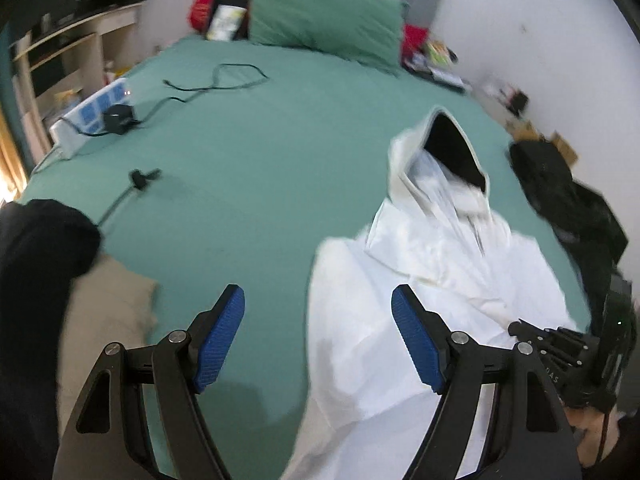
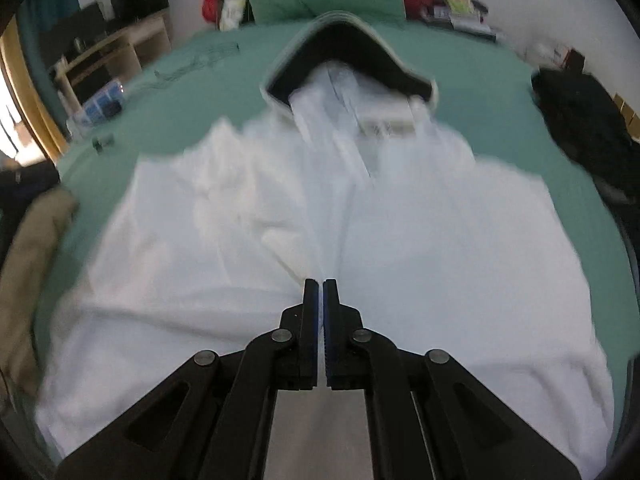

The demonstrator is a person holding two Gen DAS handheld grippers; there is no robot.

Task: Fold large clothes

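Hoodie (image 2: 320,208) spread ahead of shut right tool (image 2: 320,284).

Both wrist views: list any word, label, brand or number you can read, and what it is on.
No text is readable for certain.
Right gripper: pale letters on its body, cropped and blurred.
Framed picture by the green pillow: print too blurred.
White hoodie: neck label unreadable.
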